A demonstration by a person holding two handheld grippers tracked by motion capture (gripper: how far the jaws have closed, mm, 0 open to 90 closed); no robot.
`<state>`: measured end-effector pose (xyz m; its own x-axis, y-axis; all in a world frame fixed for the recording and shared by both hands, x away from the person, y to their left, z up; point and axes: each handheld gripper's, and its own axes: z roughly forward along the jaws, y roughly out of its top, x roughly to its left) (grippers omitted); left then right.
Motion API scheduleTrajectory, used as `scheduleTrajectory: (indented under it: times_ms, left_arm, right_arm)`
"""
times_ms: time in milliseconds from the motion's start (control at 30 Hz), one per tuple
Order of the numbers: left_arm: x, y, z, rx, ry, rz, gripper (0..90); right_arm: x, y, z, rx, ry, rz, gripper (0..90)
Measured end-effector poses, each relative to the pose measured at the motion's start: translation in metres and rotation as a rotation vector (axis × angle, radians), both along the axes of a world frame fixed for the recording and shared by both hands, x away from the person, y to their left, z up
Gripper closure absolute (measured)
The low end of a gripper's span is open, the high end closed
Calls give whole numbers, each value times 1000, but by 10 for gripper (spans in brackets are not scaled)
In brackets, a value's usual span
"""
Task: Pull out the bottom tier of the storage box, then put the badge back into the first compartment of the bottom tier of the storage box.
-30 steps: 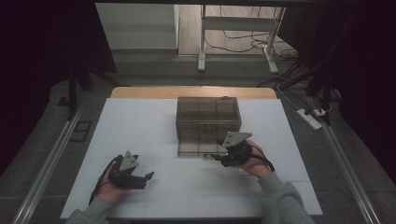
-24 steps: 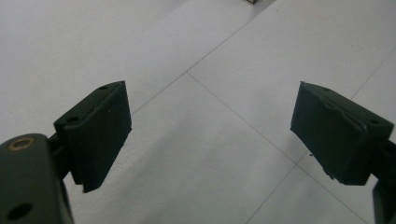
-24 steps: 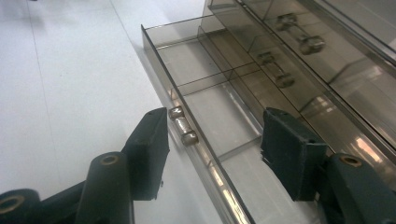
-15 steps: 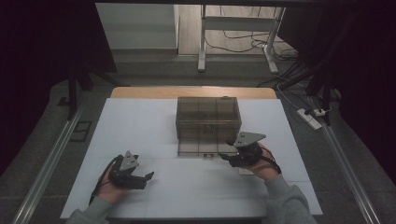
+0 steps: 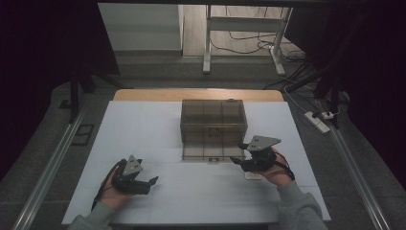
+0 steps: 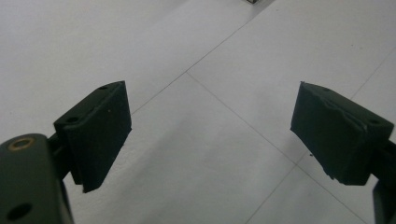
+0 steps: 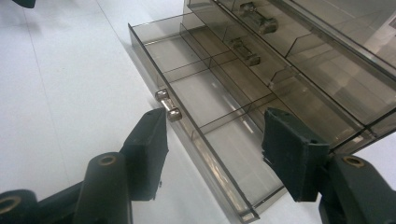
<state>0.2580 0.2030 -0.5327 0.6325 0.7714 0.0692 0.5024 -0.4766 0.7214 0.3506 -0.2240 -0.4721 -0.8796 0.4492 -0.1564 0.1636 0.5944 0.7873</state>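
Observation:
A smoky clear plastic drawer cabinet stands mid-table. Its bottom drawer is pulled out toward me; in the right gripper view the drawer has dividers, nothing in its compartments, and a small metal knob on its front wall. My right gripper is at the drawer's right front corner. Its jaws stand open on either side of the front wall, pads apart from it, just right of the knob. My left gripper rests open at the near left over the bare table.
White sheets cover the table. A small white item lies under my right hand. Two closed upper drawers with metal knobs sit above the open one. A power strip lies on the floor at the right.
My right hand has shifted to the right along the drawer's front, from near its middle to its right corner. The drawer stays pulled out. The left hand has not moved.

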Motion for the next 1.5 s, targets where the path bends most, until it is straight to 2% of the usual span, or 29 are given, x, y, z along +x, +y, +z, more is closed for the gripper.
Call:
scheduleTrajectory:
  times_ms: [533, 833, 967, 1233, 1500]
  left_arm:
    - [0, 0, 0, 2, -1, 2, 124]
    - [0, 0, 0, 5, -1, 2, 123]
    - [0, 0, 0, 5, -2, 1, 123]
    - [0, -1, 0, 8, 0, -2, 123]
    - [0, -1, 0, 8, -1, -5, 123]
  right_arm:
    - [3, -15, 7, -37, 31, 21, 376]
    - [3, -21, 7, -108, 58, 40, 353]
    - [3, -25, 8, -106, 72, 41, 347]
    - [2, -36, 7, -152, 84, 29, 305]
    - [3, -35, 3, -187, 113, 62, 289]
